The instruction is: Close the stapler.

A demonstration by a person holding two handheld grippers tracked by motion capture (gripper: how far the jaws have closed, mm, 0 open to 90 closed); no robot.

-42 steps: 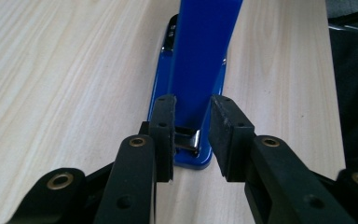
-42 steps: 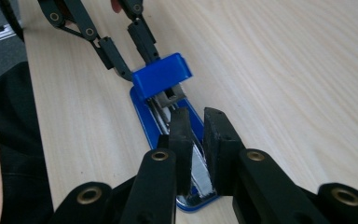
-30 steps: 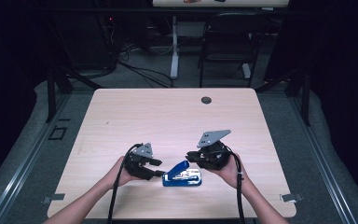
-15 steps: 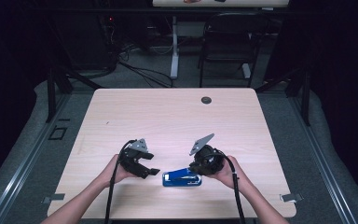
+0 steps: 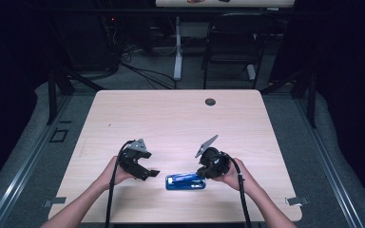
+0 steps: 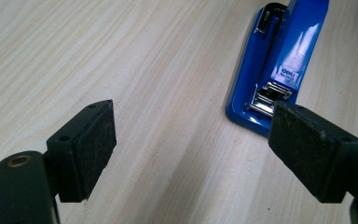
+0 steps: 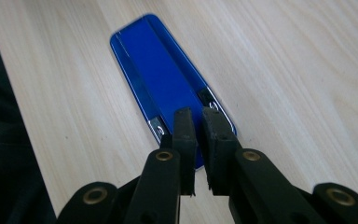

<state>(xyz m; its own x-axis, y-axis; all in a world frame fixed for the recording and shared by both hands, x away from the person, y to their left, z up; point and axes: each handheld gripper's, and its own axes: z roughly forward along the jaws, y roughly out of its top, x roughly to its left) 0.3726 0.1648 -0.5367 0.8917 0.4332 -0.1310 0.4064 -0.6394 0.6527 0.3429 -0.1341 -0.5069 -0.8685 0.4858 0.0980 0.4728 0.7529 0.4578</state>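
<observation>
Blue stapler [image 5: 186,181] lies flat on the table [image 5: 171,118] near its front edge, long axis running between both grippers; right gripper [image 7: 197,122], fingers nearly together, sits over one end, while left gripper [image 6: 191,149] waits wide apart beside the other.

The desk [image 5: 171,118] is pale beige wood with fine, wavy brown grain lines. On it, the stapler [image 5: 186,181] is glossy bright blue, with silver metal parts and a small white printed label on its top. Both the left gripper [image 5: 148,174] and the right gripper [image 5: 204,172] are matte black; the right one's plate is grey. The floor [image 5: 294,123] is grey.
</observation>
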